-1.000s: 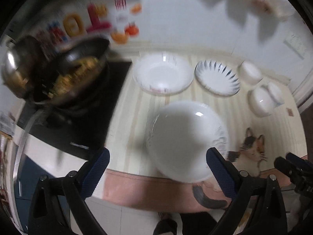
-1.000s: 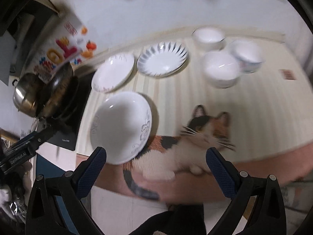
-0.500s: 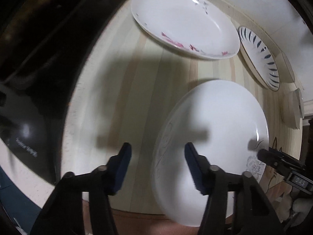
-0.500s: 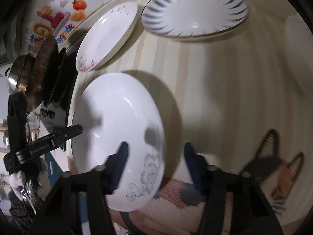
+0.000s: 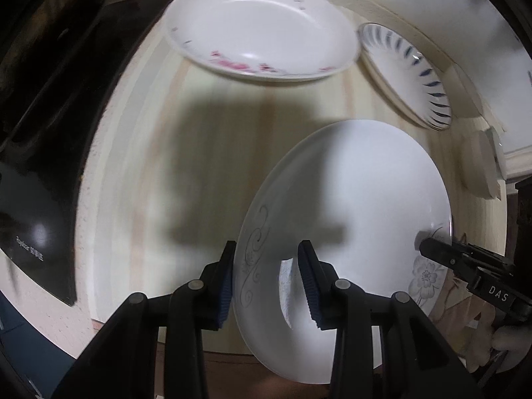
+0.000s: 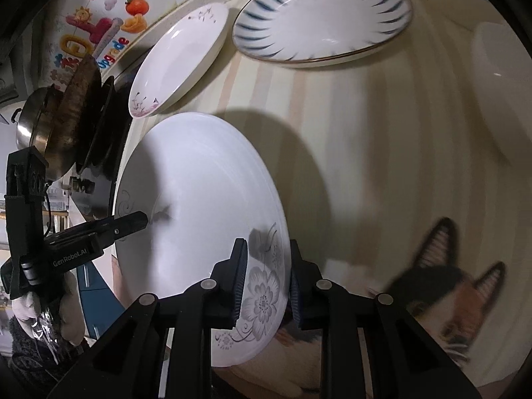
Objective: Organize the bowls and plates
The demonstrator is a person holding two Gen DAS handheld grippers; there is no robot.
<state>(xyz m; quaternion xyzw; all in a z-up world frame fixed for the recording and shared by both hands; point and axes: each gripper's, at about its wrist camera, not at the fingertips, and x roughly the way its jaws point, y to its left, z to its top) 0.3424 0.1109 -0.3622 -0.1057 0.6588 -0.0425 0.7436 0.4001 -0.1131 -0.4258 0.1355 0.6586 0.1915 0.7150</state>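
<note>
A large white plate (image 5: 365,199) with a grey flower print lies near the counter's front edge, also seen as the white plate (image 6: 199,199) in the right wrist view. My left gripper (image 5: 267,282) straddles its left rim: the outer pad is at the rim and the inner pad hangs over the plate's inside. Its jaws are closing. My right gripper (image 6: 267,282) straddles the opposite rim at the flower print, jaws also closing. Each gripper shows in the other's view, the right gripper (image 5: 432,249) and the left gripper (image 6: 133,224). I see no firm pinch on either side.
Behind stand a pink-flowered plate (image 5: 262,23) and a blue-striped plate (image 6: 319,16), with white bowls (image 6: 498,83) to the right. A black cooktop (image 5: 50,133) with a pan (image 6: 79,106) and steel pot (image 6: 33,123) fills the left. A cat picture (image 6: 442,282) marks the mat's front right.
Both grippers came down from well above the counter onto the white plate. Their jaws went from wide open to narrow, one on each side of the plate's rim.
</note>
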